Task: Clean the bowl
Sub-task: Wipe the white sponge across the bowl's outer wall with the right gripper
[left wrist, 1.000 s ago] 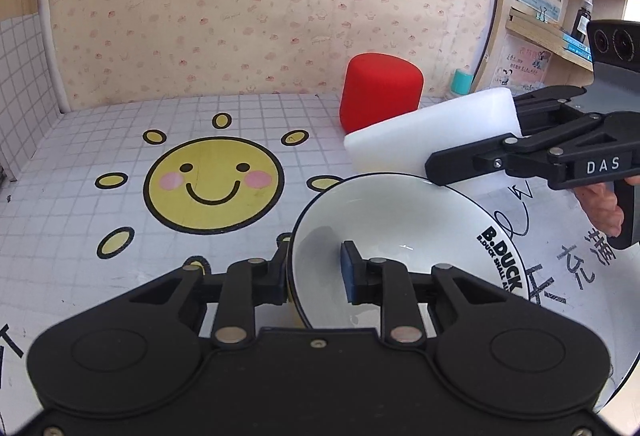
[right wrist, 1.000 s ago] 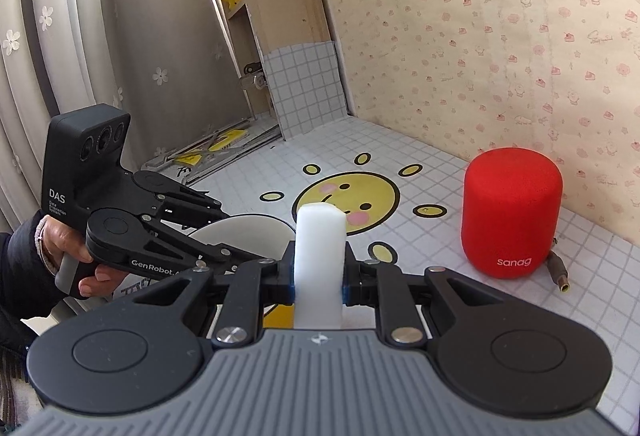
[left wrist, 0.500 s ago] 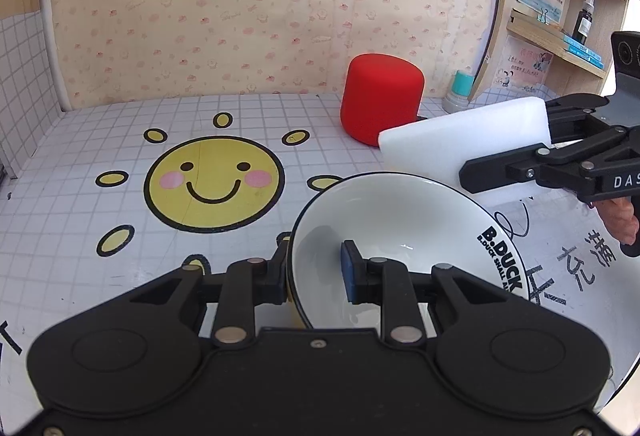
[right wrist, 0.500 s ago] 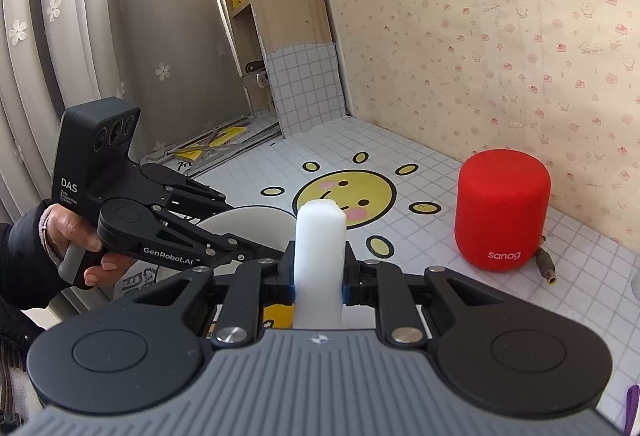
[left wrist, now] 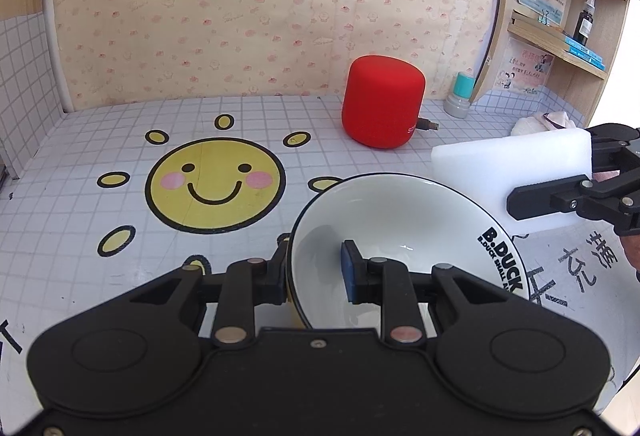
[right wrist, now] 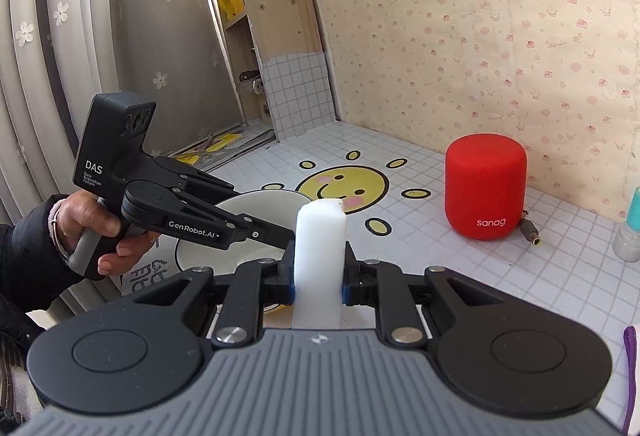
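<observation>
left gripper (left wrist: 316,274) is clamped on rim of the white bowl (left wrist: 400,220), one pad inside it. right gripper (right wrist: 319,282) squeezes the white sponge (right wrist: 320,248), beside the bowl.

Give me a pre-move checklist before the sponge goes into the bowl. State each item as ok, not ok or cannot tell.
1. Left gripper clamps the bowl wall, one pad inside and one outside: ok.
2. Bowl tilted with its opening towards the sponge: ok.
3. Right gripper shut on the white sponge, which sticks out well past the pads: ok.
4. Sponge inside the bowl: not ok; it sits beside the rim, outside.
5. Path clear: ok; the red speaker stands behind, apart from the bowl.
6. Dirt left in the bowl: cannot tell; the visible inside looks white.
</observation>
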Motion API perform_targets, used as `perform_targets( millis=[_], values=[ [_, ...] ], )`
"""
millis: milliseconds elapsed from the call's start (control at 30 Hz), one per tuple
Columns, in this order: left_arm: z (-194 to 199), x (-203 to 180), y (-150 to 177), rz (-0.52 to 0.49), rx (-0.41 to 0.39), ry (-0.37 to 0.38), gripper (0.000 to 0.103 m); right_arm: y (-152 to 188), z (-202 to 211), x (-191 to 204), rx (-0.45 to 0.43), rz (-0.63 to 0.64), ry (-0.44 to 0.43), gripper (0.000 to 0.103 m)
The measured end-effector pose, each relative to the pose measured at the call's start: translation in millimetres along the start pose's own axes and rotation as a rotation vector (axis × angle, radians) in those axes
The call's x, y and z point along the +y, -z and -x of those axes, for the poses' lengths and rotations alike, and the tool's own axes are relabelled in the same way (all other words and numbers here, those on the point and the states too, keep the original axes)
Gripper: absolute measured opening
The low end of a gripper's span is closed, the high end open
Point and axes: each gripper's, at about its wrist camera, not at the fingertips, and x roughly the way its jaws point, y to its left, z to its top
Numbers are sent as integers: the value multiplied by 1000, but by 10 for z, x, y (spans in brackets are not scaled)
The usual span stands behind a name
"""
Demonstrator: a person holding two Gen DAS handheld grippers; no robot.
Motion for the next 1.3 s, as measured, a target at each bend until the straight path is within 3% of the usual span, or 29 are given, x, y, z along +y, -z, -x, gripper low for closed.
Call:
perform_targets(
  millis=[900,1300],
  values=[
    [1,-20,14,-20,2,0,27,-398,-646,-171,60,22,-63,21],
    [0,-39,13,-10,3,-11,27,-280,-478,-159,47,2,-38,21]
  ],
)
